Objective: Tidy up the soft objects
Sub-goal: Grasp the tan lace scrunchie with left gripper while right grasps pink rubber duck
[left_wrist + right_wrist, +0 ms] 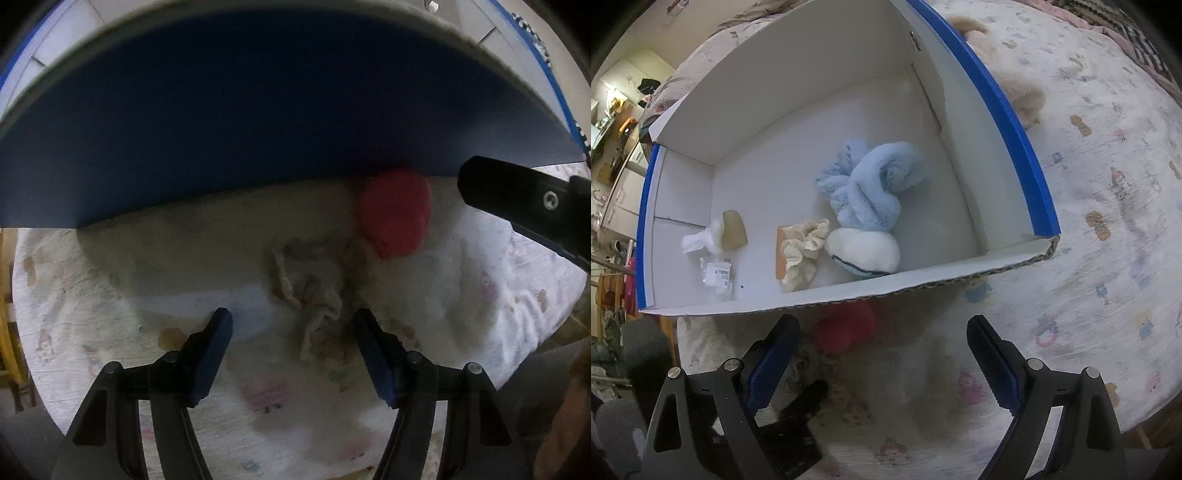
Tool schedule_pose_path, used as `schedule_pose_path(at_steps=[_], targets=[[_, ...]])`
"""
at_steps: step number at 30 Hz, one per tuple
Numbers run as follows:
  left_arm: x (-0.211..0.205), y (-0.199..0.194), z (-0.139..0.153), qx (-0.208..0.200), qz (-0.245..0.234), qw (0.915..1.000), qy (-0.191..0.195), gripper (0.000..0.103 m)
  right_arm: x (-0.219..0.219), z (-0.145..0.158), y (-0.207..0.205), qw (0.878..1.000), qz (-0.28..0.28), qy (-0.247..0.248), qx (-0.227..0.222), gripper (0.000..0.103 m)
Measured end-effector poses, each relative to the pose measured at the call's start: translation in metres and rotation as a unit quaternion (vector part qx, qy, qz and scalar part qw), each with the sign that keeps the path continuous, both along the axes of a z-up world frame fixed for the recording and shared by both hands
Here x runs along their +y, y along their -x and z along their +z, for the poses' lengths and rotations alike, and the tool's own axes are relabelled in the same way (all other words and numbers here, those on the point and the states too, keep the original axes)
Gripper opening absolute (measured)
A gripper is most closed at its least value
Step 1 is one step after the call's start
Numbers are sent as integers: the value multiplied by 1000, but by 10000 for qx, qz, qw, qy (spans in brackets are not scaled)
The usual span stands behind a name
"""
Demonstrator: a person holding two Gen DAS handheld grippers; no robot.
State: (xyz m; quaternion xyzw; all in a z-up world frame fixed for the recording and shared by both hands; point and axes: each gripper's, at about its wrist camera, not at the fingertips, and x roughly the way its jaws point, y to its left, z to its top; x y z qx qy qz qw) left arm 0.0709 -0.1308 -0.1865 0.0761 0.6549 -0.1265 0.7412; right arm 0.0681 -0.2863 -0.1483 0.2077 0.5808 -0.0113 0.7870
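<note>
Left tongs: jaws apart, nothing between them, pointing down over the yarn.
Right tongs: jaws wide apart, empty, above the bedsheet just outside the box.
Yarn: beige tangle on the sheet, near the box's front wall.
Red piece: against that wall, just beyond the yarn.
Handling: the yarn looks light, limp and loose; it would likely trail, so pinch the thick middle of the clump.
In box: blue plush, white plush, scrunchie.
Surface: soft printed bedsheet, which may give under pressure.
Room: cluttered shelves beyond the box's far left corner.
</note>
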Motion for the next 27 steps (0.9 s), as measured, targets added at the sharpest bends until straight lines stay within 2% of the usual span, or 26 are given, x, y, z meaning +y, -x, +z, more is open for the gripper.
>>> schedule_pose_path(at_steps=[2, 3, 4, 5, 7, 8, 14, 20, 27], targets=[[1, -2, -1, -40, 3, 10000, 17, 59, -2, -2, 0, 10000, -22, -26, 36, 98], [1, -2, -1, -54, 0, 10000, 21, 53, -2, -3, 0, 10000, -31, -31, 45, 98], [0, -2, -1, -81, -12, 10000, -14, 39, -3, -3, 0, 10000, -35, -43, 47, 98], [1, -1, -3, -95, -53, 9998, -138, 32, -3, -2, 0, 10000, -32, -61, 40, 98], [-1, 2, -4, -92, -73, 9998, -146, 16, -1, -1, -1, 10000, -4, -61, 13, 98], [1, 2, -4, -59, -68, 9999, -105, 13, -1, 0, -1, 10000, 14, -49, 4, 98], [29, -4, -3, 194, 284, 9991, 255, 8, 6, -4, -4, 9999, 102, 4, 56, 98], [77, -11, 6, -118, 611, 9980, -144, 8, 14, -11, -8, 9998, 145, 46, 163, 98], [125, -14, 10, -324, 971, 9942, -339, 8, 42, -23, -27, 9978, 500, 333, 296, 98]])
